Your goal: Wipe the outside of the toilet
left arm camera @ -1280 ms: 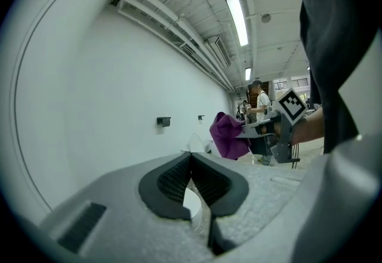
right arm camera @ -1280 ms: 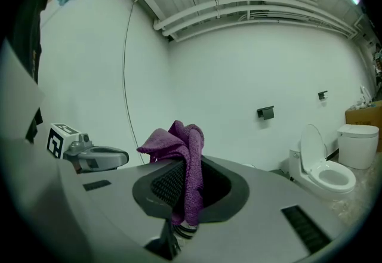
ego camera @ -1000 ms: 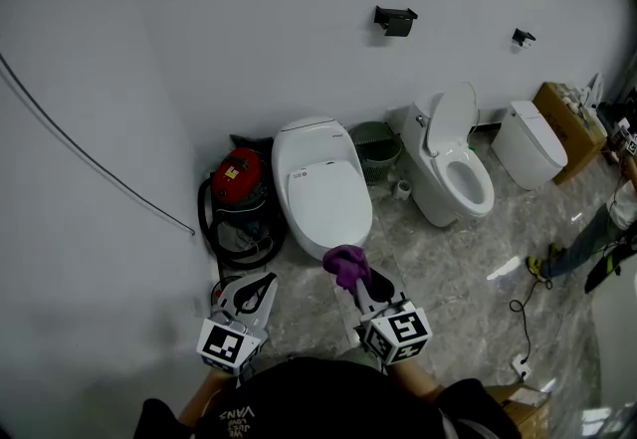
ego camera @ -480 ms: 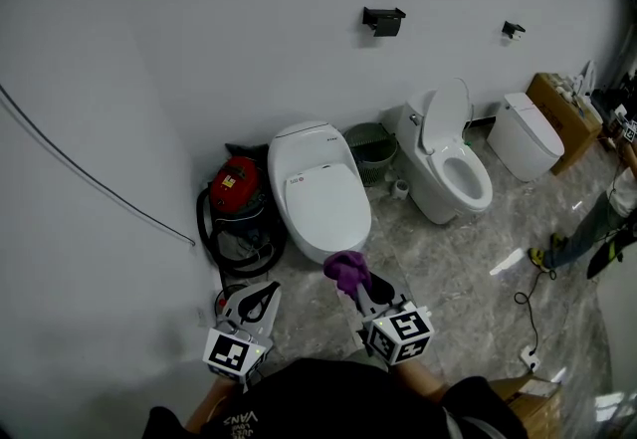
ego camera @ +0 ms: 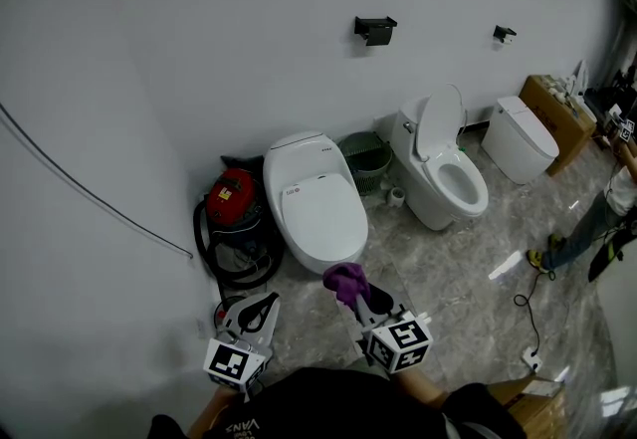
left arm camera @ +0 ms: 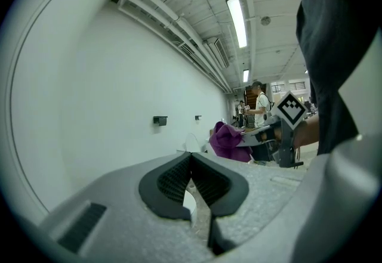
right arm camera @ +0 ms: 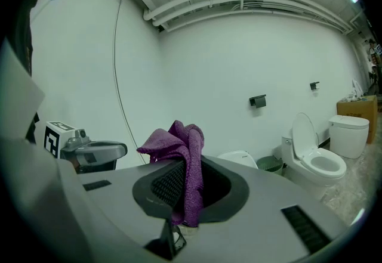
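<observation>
Against the far wall stands a white closed-lid ceramic toilet (ego camera: pixel 317 203). A crumpled purple cloth (ego camera: pixel 345 278) is pinched by the right gripper (ego camera: pixel 356 294) near the toilet's front (not touching). Nothing is held by the left gripper (ego camera: pixel 264 308), its jaws pressed together. Approach or withdrawal is equally suggested; any wiping stroke calls for cloth-to-porcelain contact.

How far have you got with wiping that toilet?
Done: the right tongs are shut on the purple cloth. In hand: the cloth hangs in the air short of the closed toilet, not touching it. Left: seemingly all the wiping. The left tongs are shut and empty.
</observation>
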Motion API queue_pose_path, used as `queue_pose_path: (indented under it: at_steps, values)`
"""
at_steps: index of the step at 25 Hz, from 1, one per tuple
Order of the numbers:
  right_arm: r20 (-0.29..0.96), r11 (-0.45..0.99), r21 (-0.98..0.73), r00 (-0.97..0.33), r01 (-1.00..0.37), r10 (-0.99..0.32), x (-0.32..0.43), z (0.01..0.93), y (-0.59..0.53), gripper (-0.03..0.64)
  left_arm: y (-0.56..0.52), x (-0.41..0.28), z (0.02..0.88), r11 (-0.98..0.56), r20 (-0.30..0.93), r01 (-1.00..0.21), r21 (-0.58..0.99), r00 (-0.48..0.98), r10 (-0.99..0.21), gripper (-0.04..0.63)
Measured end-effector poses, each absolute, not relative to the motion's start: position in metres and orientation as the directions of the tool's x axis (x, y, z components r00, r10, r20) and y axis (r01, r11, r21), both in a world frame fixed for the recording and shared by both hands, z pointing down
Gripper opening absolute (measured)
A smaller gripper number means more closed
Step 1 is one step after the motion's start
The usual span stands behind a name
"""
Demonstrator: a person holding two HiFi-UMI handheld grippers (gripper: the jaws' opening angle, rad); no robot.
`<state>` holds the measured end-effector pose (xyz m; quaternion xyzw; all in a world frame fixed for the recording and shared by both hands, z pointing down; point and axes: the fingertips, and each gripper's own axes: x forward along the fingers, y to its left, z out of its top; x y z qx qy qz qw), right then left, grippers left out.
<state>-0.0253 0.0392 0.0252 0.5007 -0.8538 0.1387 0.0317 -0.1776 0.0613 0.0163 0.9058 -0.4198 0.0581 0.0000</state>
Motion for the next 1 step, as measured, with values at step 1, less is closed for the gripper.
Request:
queue_pose_path:
  at_steps: [1]
  values:
    - [0.198, 0.457, -0.205, -0.494, -0.866, -0.847, -0.0241, 0.0276, 0.0395, 0.041, 0.0618, -0.1767, 0.0153, -0.649, 0.107, -0.76, -0.043, 0.642, -0.759, 0.003]
